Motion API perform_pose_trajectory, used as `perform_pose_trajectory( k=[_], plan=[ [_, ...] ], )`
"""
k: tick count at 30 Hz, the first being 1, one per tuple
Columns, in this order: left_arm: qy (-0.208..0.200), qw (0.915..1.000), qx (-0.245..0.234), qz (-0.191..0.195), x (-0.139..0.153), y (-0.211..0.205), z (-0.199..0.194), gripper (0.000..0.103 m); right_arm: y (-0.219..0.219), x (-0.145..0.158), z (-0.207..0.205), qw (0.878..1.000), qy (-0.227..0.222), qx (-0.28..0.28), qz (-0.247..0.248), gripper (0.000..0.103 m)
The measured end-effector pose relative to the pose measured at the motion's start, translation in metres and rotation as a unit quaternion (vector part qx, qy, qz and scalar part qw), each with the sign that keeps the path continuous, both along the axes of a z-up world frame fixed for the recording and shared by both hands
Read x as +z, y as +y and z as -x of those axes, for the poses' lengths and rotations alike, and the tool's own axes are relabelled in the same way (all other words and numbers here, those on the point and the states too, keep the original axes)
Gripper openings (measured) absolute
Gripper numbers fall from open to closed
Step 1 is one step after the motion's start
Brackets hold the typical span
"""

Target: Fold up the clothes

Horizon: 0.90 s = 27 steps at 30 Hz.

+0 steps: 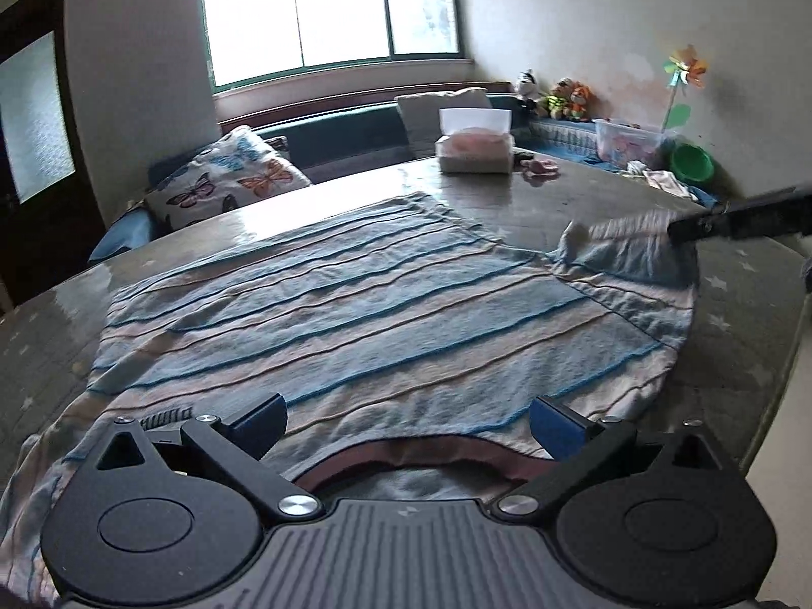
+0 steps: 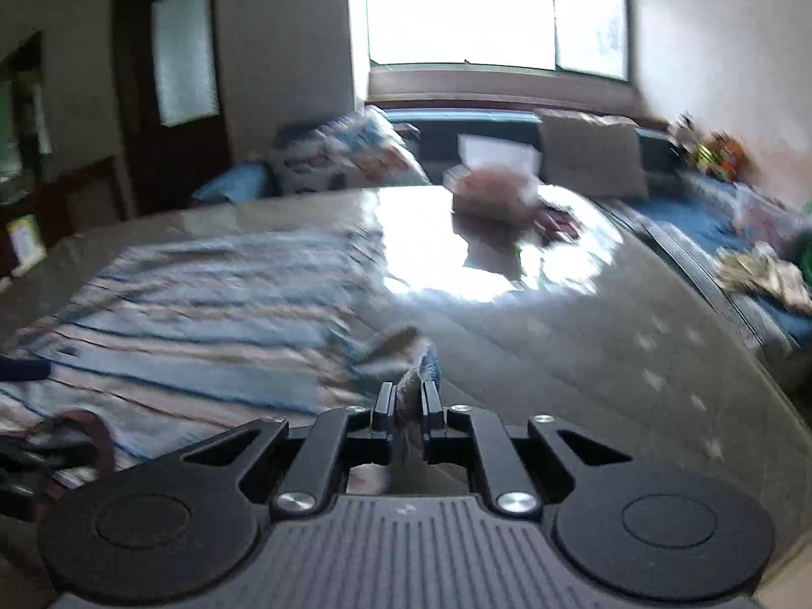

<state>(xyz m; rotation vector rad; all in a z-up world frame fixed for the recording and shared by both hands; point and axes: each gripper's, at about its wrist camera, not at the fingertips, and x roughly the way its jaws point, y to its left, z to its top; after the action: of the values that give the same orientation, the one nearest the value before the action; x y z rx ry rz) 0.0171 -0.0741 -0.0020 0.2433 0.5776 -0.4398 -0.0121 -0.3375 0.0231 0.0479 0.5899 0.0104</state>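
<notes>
Nearest the left camera, the left hand-held gripper [image 1: 406,424] hangs spread wide over the collar [image 1: 406,449] of the striped shirt [image 1: 355,304], its blue pads clear of the cloth and holding nothing. The shirt lies flat on the tabletop [image 1: 736,314], collar toward the near edge and hem toward the far one, a layout that suits folding the sleeves inward first.

At the shirt's right side, the right hand-held gripper [image 2: 407,401] is pressed together on the sleeve [image 2: 413,380], pinching a bunch of fabric and lifting it off the tabletop, probably to carry it across the body.

The left view shows this from the side: the sleeve raised clear and the rest of the shirt undisturbed. The right view, blurred, shows the pinch itself, cloth running between the fingers.

Near the far edge stands a tissue box [image 1: 474,152].
</notes>
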Motion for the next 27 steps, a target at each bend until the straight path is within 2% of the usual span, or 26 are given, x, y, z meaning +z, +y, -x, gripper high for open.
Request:
perform_pose_trajectory(
  k=[6,11,13,20,27],
  plan=[
    [0.002,0.9996,0.022,0.015,0.001,0.016,0.002,0.103,0.044,0.022,-0.005,0.996,-0.031,0.083,-0.008,0.008],
    [0.005,0.9993,0.033,0.018,-0.001,0.024,0.004,0.103,0.078,0.013,-0.017,0.991,-0.019,0.134,-0.008,0.009],
    [0.008,0.9992,0.036,0.019,-0.002,0.026,0.004,0.103,0.087,0.004,-0.022,0.99,-0.007,0.143,-0.014,0.016],
    [0.01,0.9993,0.031,0.019,-0.002,0.024,0.0,0.103,0.085,-0.007,-0.027,0.988,0.023,0.151,-0.018,0.02],
    [0.006,0.9998,0.002,0.018,0.004,-0.001,-0.008,0.103,0.063,-0.017,-0.068,0.989,0.05,0.14,0.008,0.02]
  ],
)
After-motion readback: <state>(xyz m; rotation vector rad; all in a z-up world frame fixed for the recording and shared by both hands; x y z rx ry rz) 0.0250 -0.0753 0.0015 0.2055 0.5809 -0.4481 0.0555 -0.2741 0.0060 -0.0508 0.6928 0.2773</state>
